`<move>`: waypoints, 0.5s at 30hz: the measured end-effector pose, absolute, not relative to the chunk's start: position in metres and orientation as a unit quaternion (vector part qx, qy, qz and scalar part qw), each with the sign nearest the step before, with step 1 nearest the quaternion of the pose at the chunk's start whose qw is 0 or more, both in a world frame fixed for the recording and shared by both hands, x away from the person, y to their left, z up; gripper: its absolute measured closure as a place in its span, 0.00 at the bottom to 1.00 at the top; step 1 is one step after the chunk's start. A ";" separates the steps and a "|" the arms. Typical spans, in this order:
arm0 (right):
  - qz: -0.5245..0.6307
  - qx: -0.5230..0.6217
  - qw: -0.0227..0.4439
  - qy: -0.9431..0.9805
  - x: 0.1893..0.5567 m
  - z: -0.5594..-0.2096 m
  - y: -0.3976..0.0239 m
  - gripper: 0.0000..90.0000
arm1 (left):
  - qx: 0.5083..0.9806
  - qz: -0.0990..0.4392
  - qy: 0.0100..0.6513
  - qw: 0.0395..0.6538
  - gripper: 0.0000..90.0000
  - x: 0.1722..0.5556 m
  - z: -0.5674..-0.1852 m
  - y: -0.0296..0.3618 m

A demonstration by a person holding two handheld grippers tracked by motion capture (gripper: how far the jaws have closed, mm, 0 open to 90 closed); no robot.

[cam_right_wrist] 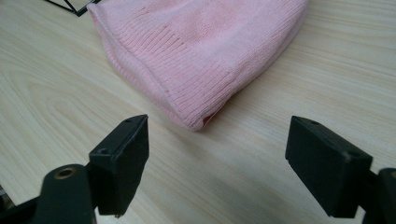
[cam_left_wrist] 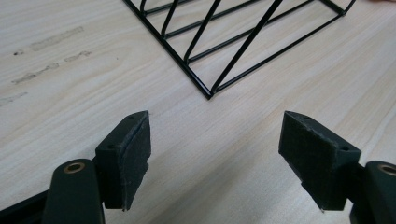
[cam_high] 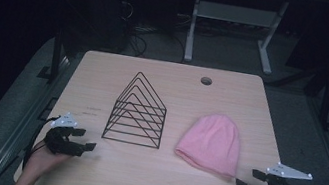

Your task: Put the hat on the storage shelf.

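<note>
High view
- Table (cam_high: 103, 82): light wood; round hole (cam_high: 206, 81) near far edge.
- Landmark: black wire rack (cam_high: 138, 112), triangular frames, standing approx. mid-table, all 4 base edges on the wood.
- Pink beanie (cam_high: 210, 143): flat on table, just beside rack on its right, apart from it; ribbed brim toward near edge, crown away.
- Left gripper (cam_high: 78, 140): near-left of rack, close to rack's near-left corner, not touching; jaws spread, nothing btwn them. Grey plate on top; person's hand behind it at table's near edge.
- Right gripper (cam_high: 248, 180): well right of rack, past beanie, at beanie's near-right brim corner, apart from it; jaws spread, empty.

Left gripper view
- Left gripper (cam_left_wrist: 215, 154): both pads visible, wide gap, bare wood btwn; released.
- Rack (cam_left_wrist: 243, 42): near corner straight ahead of jaws, apart from them; base wires run off toward top of frame.
- Table (cam_left_wrist: 56, 107): faint grey smudges on the wood left of rack.

Right gripper view
- Right gripper (cam_right_wrist: 217, 161): pads wide apart, bare wood btwn; released, holding nothing.
- Beanie (cam_right_wrist: 196, 42): ahead of jaws; brim corner nearest, just short of pad line, no contact w/ either pad.
- Rack (cam_right_wrist: 74, 5): small bit of black wire at top left, beyond beanie, near its edge; whether touching, can't tell.
</note>
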State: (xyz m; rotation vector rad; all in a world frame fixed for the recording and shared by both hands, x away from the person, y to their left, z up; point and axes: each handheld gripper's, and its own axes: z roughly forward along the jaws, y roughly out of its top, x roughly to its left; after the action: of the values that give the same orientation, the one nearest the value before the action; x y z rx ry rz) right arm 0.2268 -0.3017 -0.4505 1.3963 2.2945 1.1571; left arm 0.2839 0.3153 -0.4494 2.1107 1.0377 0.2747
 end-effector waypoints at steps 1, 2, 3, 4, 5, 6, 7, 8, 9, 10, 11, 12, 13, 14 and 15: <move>0.393 0.477 0.105 0.779 0.227 -0.450 -0.301 0.22 | 0.824 0.108 0.408 0.379 0.28 0.283 -0.449 0.315; 0.394 0.476 0.106 0.779 0.227 -0.450 -0.301 0.22 | 0.826 0.107 0.405 0.377 0.28 0.283 -0.449 0.316; 0.394 0.476 0.106 0.779 0.227 -0.450 -0.301 0.22 | 0.826 0.107 0.405 0.377 0.28 0.283 -0.449 0.316; 0.394 0.475 0.112 0.779 0.228 -0.450 -0.300 0.21 | 0.827 0.107 0.406 0.375 0.28 0.283 -0.449 0.315; 0.394 0.475 0.112 0.779 0.228 -0.450 -0.300 0.21 | 0.829 0.108 0.404 0.372 0.28 0.283 -0.449 0.315; 0.393 0.475 0.114 0.779 0.229 -0.449 -0.297 0.21 | 0.831 0.108 0.401 0.371 0.28 0.283 -0.449 0.315; 0.393 0.475 0.113 0.779 0.229 -0.448 -0.296 0.20 | 0.830 0.107 0.402 0.370 0.28 0.282 -0.449 0.314; 0.394 0.470 0.112 0.781 0.229 -0.447 -0.295 0.20 | 0.833 0.110 0.400 0.368 0.28 0.282 -0.449 0.314; 0.394 0.470 0.112 0.781 0.229 -0.447 -0.295 0.20 | 0.833 0.110 0.400 0.368 0.28 0.282 -0.449 0.314; 0.396 0.467 0.115 0.782 0.230 -0.443 -0.292 0.20 | 0.832 0.110 0.400 0.369 0.28 0.281 -0.449 0.314; 0.396 0.467 0.115 0.782 0.230 -0.443 -0.292 0.20 | 0.830 0.111 0.401 0.371 0.28 0.281 -0.448 0.314; 0.398 0.466 0.114 0.782 0.231 -0.441 -0.291 0.20 | 0.830 0.113 0.399 0.374 0.28 0.282 -0.448 0.314; 0.401 0.460 0.117 0.783 0.231 -0.438 -0.290 0.20 | 0.825 0.111 0.404 0.378 0.28 0.281 -0.448 0.314; 0.403 0.460 0.117 0.783 0.232 -0.436 -0.289 0.20 | 0.824 0.109 0.405 0.380 0.28 0.281 -0.448 0.314; 0.405 0.455 0.119 0.784 0.233 -0.434 -0.289 0.20 | 0.825 0.110 0.405 0.380 0.28 0.282 -0.449 0.314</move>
State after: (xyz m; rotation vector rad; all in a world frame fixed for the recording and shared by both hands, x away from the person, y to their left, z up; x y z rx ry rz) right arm 0.2332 -0.2887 -0.4341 1.3308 2.2908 1.1852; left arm 0.2819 0.3140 -0.4486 2.1052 1.0328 0.2798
